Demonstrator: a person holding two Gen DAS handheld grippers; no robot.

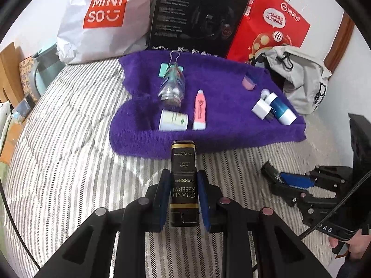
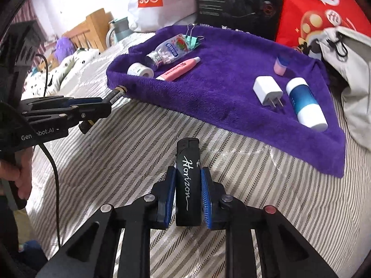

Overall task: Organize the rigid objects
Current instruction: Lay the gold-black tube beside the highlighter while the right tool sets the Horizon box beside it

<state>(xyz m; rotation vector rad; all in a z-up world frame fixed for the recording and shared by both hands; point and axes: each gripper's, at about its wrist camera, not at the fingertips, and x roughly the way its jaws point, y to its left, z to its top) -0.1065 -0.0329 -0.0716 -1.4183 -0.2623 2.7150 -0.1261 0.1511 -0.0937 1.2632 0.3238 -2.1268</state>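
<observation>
Striped bed (image 1: pixel 69 139) with purple towel (image 1: pixel 231 120). Left wrist view: left gripper (image 1: pixel 183 199) clamps black-gold Grand Reserve tin (image 1: pixel 183 180) just short of the towel. Right wrist view: right gripper (image 2: pixel 187 199) clamps black Horizon lighter (image 2: pixel 187 180); white charger (image 2: pixel 266 90) lies on towel.

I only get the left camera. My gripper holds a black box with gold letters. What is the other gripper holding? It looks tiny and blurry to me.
Observer: The right gripper is shut on a black lighter with white handwriting on it.
Operator: Is the white charger's plug showing?
Observer: Yes, the charger lies on the purple towel with two metal prongs pointing toward the right camera.
Operator: What is behind the bed on my left?
Observer: A wooden bed frame stands there, with a patterned blanket beside it.
</observation>
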